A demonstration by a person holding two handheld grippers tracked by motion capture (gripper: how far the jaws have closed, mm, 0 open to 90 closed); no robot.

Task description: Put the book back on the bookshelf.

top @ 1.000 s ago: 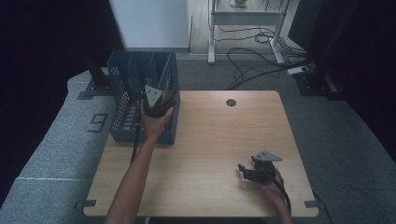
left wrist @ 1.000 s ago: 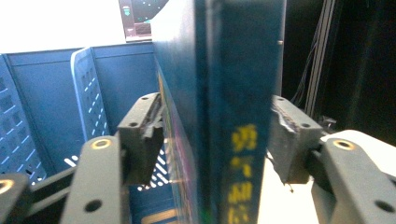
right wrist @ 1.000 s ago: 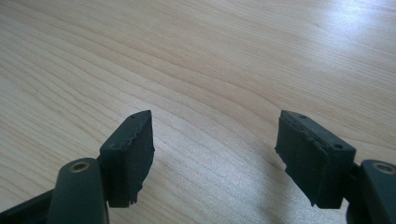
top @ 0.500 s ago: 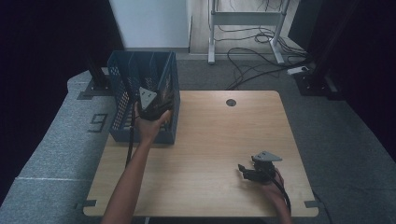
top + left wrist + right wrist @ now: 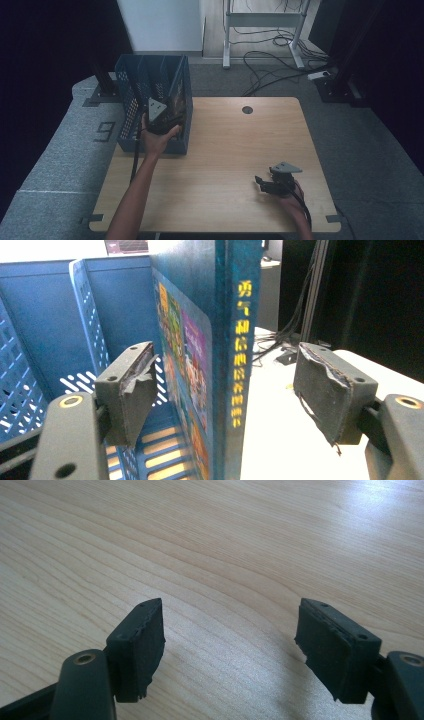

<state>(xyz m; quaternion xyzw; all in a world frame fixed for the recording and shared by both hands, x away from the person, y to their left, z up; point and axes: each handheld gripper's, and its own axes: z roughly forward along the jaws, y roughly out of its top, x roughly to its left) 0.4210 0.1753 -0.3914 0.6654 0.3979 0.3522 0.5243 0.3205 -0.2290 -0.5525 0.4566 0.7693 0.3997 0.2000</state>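
A dark teal book [image 5: 239, 330] with yellow characters on its spine stands upright in the blue plastic crate [image 5: 45, 315], against its right wall. My left gripper [image 5: 225, 375] is open, one jaw on each side of the book, with a gap between each pad and the cover. In the high view the left gripper [image 5: 164, 121] sits at the near right corner of the crate [image 5: 131, 107]. My right gripper [image 5: 264, 183] hovers open and low over the wooden table [image 5: 225, 145] near the front right, its jaws [image 5: 230, 635] holding nothing.
The crate stands on the table's far left corner. A round cable hole [image 5: 247, 109] sits near the table's far edge. Grey floor mats surround the table; cables [image 5: 270, 65] and a metal stand lie beyond it.
My left gripper has drifted slightly left and back toward the person at the crate. The right gripper has stayed put.
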